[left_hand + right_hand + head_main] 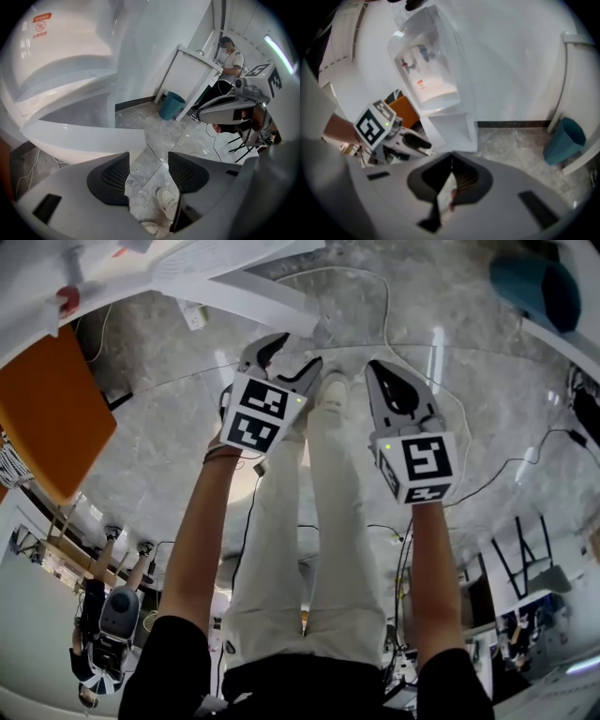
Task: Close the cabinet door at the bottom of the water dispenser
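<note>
The white water dispenser (pixel 425 70) stands against the wall, its taps and red label visible. Its lower cabinet door (pixel 452 129) is a white panel below the tap recess; I cannot tell how far it stands from the body. In the left gripper view the dispenser (pixel 65 70) fills the left side, and a white panel (pixel 84 140) juts out low down. My left gripper (pixel 147 161) is open, with floor and a shoe showing between its pads. My right gripper (pixel 451 159) is shut on nothing. Both grippers (pixel 284 357) (pixel 384 381) hang above the floor, short of the dispenser (pixel 216 268).
A teal bin (pixel 565 140) (pixel 171 105) stands by a white counter (pixel 187 79), where a person (pixel 229 58) is standing. An orange panel (pixel 47 409) lies to the left. Cables (pixel 506 465) trail over the grey marble floor. My own legs (pixel 309 549) are below.
</note>
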Motion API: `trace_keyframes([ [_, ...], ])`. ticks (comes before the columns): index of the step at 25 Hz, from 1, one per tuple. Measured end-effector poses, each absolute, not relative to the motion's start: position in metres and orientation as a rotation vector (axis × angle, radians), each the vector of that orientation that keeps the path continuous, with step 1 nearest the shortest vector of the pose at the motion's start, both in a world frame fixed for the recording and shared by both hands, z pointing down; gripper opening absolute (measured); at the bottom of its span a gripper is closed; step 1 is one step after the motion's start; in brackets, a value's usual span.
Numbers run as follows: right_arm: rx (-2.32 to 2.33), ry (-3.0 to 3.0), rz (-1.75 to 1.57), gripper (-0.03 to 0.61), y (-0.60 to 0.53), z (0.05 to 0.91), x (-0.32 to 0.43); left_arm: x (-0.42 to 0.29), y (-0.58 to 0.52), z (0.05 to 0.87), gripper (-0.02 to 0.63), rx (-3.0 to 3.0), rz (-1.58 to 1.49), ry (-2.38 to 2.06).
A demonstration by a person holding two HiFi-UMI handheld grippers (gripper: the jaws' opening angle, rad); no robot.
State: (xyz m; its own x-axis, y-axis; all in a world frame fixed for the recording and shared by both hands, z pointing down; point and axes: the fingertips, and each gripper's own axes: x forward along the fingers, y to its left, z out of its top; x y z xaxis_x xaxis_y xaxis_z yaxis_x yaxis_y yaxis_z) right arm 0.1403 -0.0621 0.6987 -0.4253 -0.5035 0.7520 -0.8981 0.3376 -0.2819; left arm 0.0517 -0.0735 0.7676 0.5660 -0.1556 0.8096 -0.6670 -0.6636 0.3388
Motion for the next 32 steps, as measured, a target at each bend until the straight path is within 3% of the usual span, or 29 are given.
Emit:
trace_keyframes([
  [32,1.299,-2.018,0.988,0.035,-0.077,0.714,0.176,0.077,-0.151,0.778,0.258,2.179,0.991,-0.778],
])
